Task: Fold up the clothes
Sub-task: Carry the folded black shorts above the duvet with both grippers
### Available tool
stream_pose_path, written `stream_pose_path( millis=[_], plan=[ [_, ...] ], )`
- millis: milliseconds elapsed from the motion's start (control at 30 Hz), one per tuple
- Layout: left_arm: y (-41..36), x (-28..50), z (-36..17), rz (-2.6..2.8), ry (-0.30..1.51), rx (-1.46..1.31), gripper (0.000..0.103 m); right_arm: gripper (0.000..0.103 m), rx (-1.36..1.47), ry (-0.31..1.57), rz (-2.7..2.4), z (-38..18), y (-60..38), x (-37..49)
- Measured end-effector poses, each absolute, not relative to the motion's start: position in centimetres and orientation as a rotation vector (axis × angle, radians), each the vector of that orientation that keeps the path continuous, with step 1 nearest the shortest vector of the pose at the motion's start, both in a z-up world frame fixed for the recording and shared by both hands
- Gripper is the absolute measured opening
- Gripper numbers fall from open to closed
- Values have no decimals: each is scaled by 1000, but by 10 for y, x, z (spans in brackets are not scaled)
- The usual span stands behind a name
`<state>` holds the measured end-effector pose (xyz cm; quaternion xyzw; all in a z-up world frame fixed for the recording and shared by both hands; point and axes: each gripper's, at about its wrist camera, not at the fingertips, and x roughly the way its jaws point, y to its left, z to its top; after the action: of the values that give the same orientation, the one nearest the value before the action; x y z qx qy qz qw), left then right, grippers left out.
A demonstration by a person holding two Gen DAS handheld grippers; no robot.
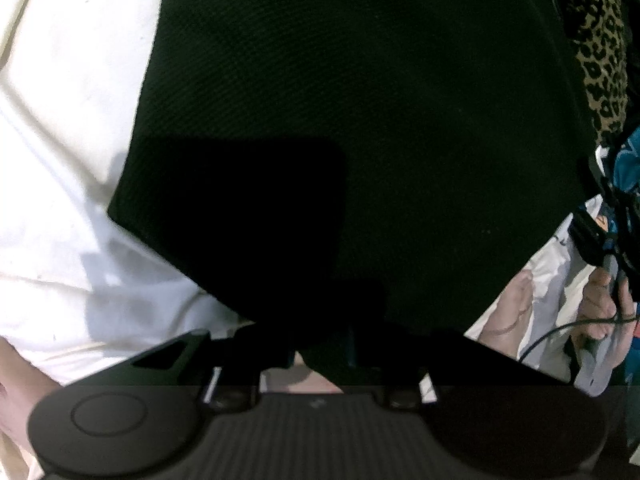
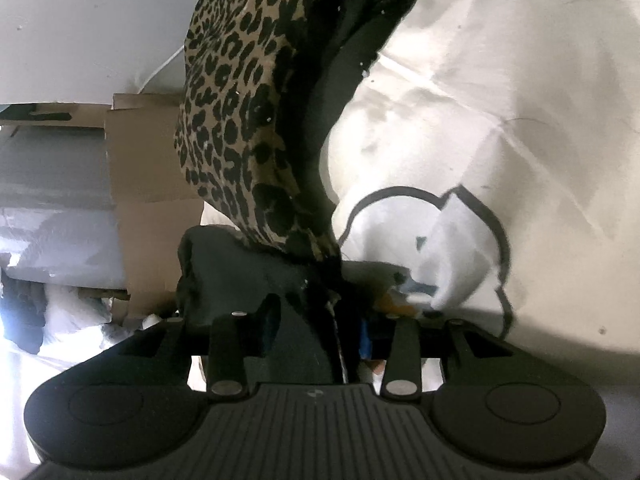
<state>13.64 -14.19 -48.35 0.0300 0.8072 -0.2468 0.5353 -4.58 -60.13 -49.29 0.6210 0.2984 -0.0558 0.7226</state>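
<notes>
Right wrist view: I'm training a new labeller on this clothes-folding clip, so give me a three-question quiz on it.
1. True or false: the leopard-print garment hangs above the right gripper.
2. What lies under the clothes? A) white sheet B) wooden floor C) blue rug
3. Fill in: the left wrist view is mostly filled by a ___ garment.

Key: 1 true; 2 A; 3 black.

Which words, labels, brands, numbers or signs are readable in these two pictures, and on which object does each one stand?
None can be read.
Left gripper: a small pale mark on the ribbed body, too blurred to read.
Right gripper: a similar small mark on its body, not legible.
White cloth: a black outline drawing, no letters.
Leopard-print garment: pattern only.
Black garment: no text visible.
</notes>
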Motion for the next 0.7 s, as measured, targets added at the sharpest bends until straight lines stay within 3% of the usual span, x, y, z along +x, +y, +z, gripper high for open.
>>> stream_pose_path(
  millis=[67,300,533,633,700],
  plan=[
    [-142,135,-482,-580,1920,80,25,7,1365,660,-129,-493,-601,-45],
    [-141,138,-457,-560,1861,91,30,5,1326,663,-151,-470,-597,-43],
    [-116,154,-381,-524,1707,54,37,5,1280,671,-155,-442,-591,-37],
    [-132,105,-361,-436,1658,14,37,5,1260,673,-160,-434,-590,-35],
    [-158,144,-348,-416,1648,-11,46,5,1245,676,-148,-429,-589,-33]
  ],
)
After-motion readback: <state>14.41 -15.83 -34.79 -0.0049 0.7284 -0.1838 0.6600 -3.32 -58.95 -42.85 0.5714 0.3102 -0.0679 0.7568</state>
